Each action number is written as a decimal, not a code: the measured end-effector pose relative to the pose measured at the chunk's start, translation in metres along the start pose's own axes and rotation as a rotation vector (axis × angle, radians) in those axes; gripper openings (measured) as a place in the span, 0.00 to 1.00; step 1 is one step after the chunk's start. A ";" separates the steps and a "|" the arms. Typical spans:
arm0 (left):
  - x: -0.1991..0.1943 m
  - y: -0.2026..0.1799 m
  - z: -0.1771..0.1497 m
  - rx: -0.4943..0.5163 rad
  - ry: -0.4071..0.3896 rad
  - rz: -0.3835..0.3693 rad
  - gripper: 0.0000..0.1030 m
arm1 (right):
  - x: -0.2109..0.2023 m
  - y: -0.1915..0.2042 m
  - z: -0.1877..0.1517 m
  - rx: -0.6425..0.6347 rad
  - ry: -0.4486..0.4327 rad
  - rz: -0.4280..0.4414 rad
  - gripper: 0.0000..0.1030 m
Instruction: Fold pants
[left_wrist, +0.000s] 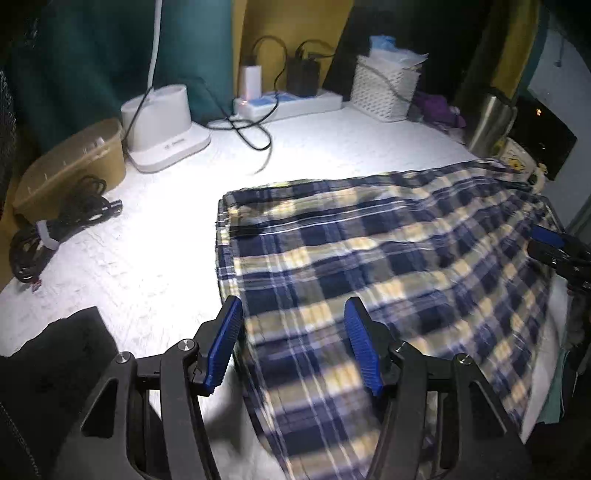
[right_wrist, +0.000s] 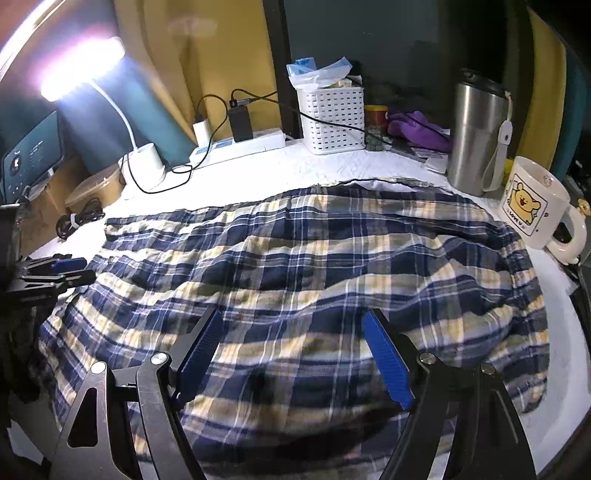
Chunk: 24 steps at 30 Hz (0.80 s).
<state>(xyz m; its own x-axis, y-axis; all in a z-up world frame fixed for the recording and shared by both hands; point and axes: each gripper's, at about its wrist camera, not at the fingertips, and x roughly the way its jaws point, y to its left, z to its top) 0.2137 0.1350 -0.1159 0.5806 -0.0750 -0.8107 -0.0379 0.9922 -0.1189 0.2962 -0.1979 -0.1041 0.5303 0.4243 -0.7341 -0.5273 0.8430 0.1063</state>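
Navy, yellow and white plaid pants (left_wrist: 369, 266) lie spread across the white table (left_wrist: 155, 229), their near part hanging over the front edge. My left gripper (left_wrist: 293, 343) is open, its blue pads either side of the pants' left near edge, just above the cloth. In the right wrist view the pants (right_wrist: 295, 266) fill the middle of the table. My right gripper (right_wrist: 293, 354) is open over their near edge, holding nothing. Each gripper shows in the other's view: the right one (left_wrist: 554, 247) at the far right, the left one (right_wrist: 62, 271) at the far left.
A white lamp base (left_wrist: 162, 125) with black cables, a power strip (left_wrist: 288, 101), a white basket (right_wrist: 330, 118), a steel tumbler (right_wrist: 476, 133) and a bear mug (right_wrist: 535, 206) line the back and right. A tan box (left_wrist: 74, 162) and coiled cable (left_wrist: 62, 229) sit left.
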 end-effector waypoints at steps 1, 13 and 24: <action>0.004 0.001 0.001 0.000 0.009 -0.002 0.56 | 0.003 0.000 0.001 0.002 0.002 0.000 0.78; 0.004 0.010 0.007 0.004 -0.030 0.012 0.02 | 0.024 -0.001 0.009 0.012 0.026 0.000 0.78; 0.003 0.035 0.019 -0.055 -0.016 0.013 0.03 | 0.042 -0.001 0.009 0.008 0.063 -0.015 0.78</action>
<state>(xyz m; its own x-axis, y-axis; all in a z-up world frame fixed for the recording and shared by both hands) 0.2300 0.1717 -0.1116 0.5928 -0.0597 -0.8032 -0.0904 0.9860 -0.1399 0.3247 -0.1785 -0.1290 0.4950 0.3897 -0.7766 -0.5137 0.8521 0.1001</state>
